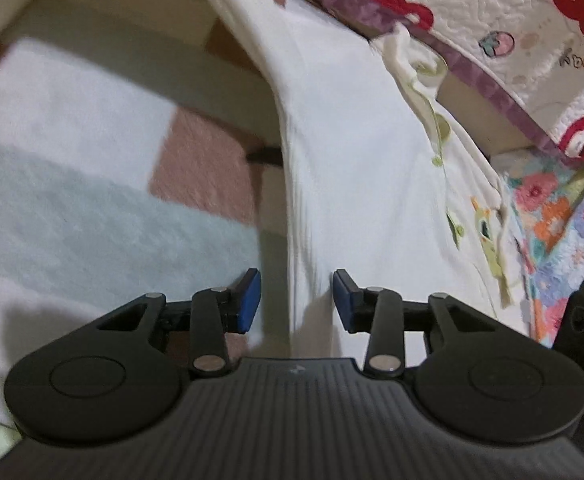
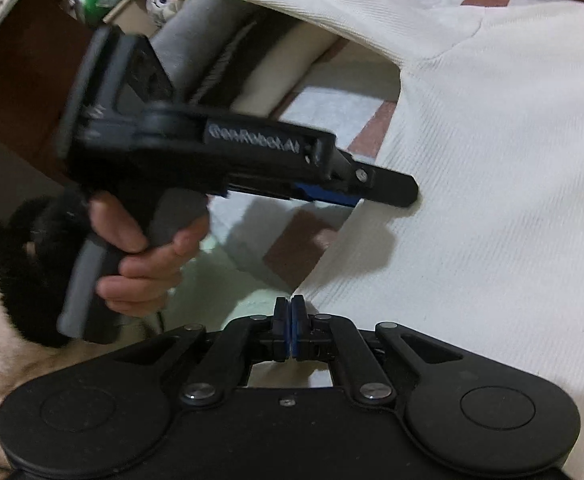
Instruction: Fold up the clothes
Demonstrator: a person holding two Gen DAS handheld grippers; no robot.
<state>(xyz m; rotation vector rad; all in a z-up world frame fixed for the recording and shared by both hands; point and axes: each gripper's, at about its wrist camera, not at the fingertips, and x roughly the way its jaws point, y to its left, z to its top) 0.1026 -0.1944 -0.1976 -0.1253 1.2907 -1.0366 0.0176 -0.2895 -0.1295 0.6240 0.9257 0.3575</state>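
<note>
A white ribbed garment (image 2: 492, 200) lies spread on a patchwork cover (image 2: 312, 108) of white, pale green and pink squares, one sleeve (image 2: 312, 0) running up and left. In the left wrist view the garment (image 1: 352, 140) shows a printed collar (image 1: 424, 80) at its right. My left gripper (image 1: 296, 300) is open, its blue pads (image 1: 249, 300) straddling the garment's long side edge. From the right wrist it appears side-on as the left gripper (image 2: 404, 192), held by a hand (image 2: 143, 256), touching that edge. My right gripper (image 2: 289, 328) is shut at the garment's near corner; no cloth shows between its pads.
A quilt with red bear prints (image 1: 512, 8) and a purple border lies behind the garment, with a floral cloth (image 1: 564, 220) at the right. A grey padded roll (image 2: 211, 32) and a brown board (image 2: 19, 80) stand at the left. A black fluffy cuff (image 2: 39, 264) covers the wrist.
</note>
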